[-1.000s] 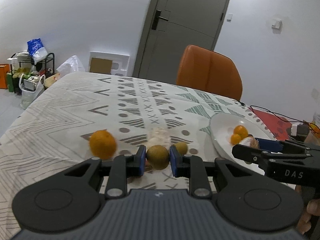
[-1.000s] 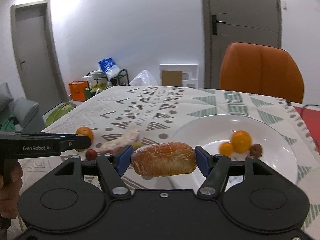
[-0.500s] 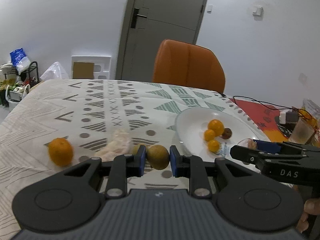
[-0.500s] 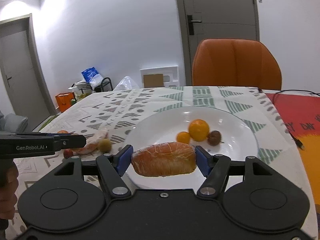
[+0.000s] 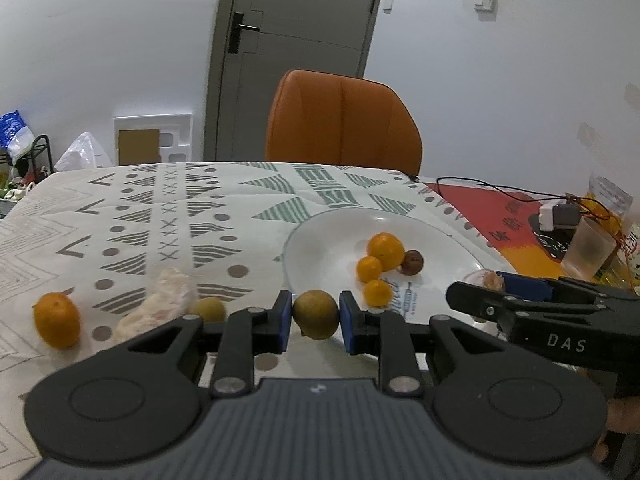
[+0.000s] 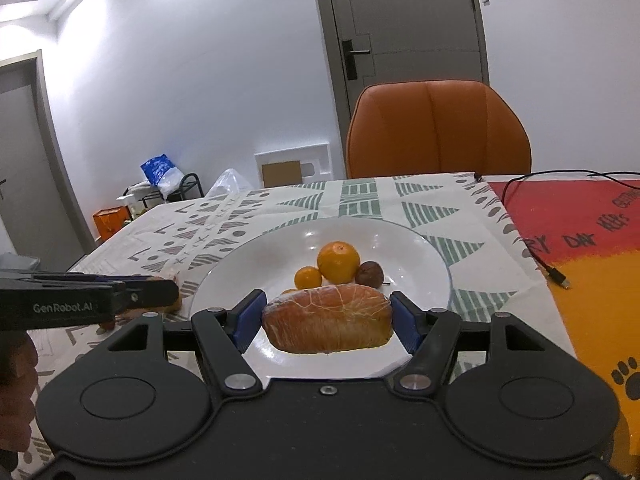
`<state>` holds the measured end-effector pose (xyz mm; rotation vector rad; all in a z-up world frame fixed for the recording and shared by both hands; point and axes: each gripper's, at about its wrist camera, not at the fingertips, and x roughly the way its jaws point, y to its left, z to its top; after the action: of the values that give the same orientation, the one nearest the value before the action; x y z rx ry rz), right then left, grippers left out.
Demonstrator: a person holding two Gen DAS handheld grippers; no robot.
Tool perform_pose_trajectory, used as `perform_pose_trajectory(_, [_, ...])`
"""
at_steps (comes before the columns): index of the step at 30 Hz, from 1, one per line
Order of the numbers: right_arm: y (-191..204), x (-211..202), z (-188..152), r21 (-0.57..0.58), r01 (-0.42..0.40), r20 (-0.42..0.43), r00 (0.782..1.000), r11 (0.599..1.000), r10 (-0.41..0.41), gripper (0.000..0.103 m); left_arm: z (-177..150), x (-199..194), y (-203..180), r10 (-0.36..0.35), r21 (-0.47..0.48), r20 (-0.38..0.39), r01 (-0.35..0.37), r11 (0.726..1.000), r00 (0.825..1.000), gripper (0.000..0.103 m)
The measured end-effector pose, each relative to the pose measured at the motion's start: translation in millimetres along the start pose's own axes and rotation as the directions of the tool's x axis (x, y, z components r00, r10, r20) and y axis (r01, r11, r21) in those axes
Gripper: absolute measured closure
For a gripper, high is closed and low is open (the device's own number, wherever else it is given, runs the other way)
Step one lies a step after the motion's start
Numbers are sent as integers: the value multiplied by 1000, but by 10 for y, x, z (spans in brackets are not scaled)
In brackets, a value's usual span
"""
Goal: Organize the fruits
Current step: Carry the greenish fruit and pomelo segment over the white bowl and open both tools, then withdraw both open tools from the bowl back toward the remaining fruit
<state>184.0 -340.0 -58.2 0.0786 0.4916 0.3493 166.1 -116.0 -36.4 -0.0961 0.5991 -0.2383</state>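
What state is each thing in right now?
left gripper: jaws shut on the green fruit.
right gripper: jaws just opening, wrapped fruit between them; contact unclear.
plate: holds three oranges and a brown fruit.
loose orange: lying on the tablecloth, outside the plate.
door: closed.

Both views shot low, forward and slightly downward along the tongs, close over the patterned surface [image 5: 168, 216]. Left wrist view aimed from the left of the white plate [image 5: 320, 240], plate at centre right. Right wrist view set almost directly over the plate's near rim. Shared: plate, orange chair [image 6: 438, 128], grey door [image 5: 296, 52].
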Motion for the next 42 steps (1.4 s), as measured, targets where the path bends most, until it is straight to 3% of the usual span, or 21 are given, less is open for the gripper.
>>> perform_pose_trajectory(11, [-117, -132, -58, 39, -2, 15, 1000, 999, 1, 30, 23, 117, -147, -1, 3, -16, 1, 1000, 1000, 79])
perform_pose_trajectory(19, [-69, -116, -109, 43, -13, -4, 1000, 999, 13, 29, 13, 81, -112, 20, -1, -27, -20, 1000, 999, 71])
perform_pose_trajectory(33, [135, -47, -124, 39, -50, -19, 999, 998, 51, 24, -4, -150, 233, 100, -50, -10, -101, 994, 995, 39])
perform_pose_trajectory(42, [379, 4, -98, 12, -84, -26, 996, 996, 85, 1, -81, -346, 481, 169, -96, 3, -168, 981, 986, 22])
